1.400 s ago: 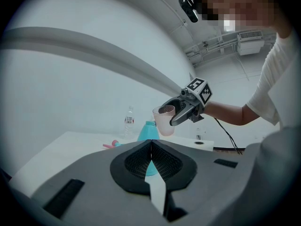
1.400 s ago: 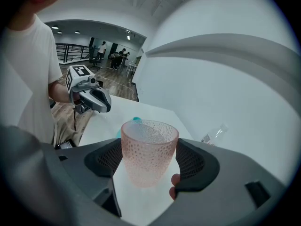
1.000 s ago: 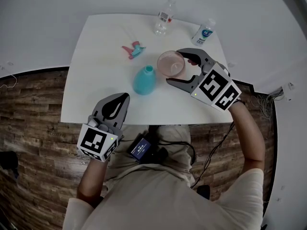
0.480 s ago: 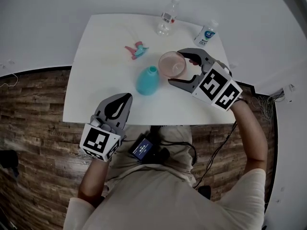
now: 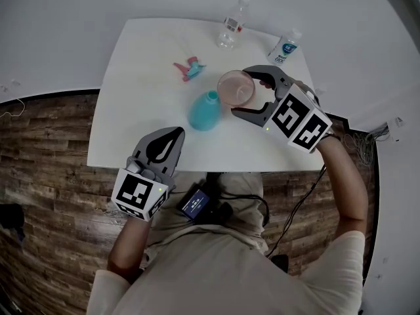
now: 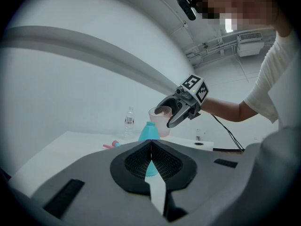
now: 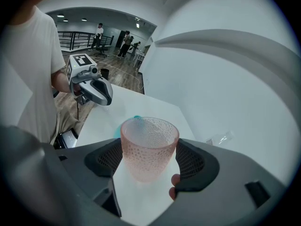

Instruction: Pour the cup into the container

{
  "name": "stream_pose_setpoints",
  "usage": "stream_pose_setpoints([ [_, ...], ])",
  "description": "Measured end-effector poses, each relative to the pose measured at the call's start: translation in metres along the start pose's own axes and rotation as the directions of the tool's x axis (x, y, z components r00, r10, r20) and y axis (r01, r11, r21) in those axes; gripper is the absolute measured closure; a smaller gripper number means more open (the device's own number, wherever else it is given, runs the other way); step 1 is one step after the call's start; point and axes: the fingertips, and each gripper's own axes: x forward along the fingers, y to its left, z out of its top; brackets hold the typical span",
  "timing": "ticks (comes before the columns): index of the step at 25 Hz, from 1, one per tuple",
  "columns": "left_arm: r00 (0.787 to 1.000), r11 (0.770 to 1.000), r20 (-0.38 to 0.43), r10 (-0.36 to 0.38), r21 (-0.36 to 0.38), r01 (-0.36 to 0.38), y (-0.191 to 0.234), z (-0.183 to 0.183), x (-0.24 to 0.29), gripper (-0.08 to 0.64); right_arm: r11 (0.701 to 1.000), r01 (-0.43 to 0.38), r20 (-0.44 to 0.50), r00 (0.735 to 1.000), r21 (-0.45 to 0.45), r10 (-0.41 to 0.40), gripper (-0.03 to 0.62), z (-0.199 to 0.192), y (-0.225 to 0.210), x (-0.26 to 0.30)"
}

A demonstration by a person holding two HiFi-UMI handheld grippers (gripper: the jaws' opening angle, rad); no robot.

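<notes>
Pink cup (image 5: pixel 235 87) clamped in right hand-held gripper (image 5: pixel 240 92), near teal container (image 5: pixel 205 111); left hand-held gripper (image 5: pixel 176 134) closed, empty

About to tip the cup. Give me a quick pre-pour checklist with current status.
1. Right gripper clamped on pink cup: ok.
2. Teal bottle upright, mouth open, spray head lying apart: ok.
3. Cup over the bottle's mouth: not ok, it is off to one side.
4. Left gripper steadying the bottle: not ok; shut, empty, back at the table edge.
5. Liquid in cup: cannot tell.
</notes>
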Motion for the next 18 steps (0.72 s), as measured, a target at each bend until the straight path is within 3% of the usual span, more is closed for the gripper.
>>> stream_pose_setpoints([
  [18,1.000,1.000,0.005,0.008,-0.010,-0.008,0.0061,-0.0014,-0.0055,0.549,0.999,-0.014,-0.074,0.997,-0.048,0.011,0.235,-0.0005,-0.0032,-0.0018],
])
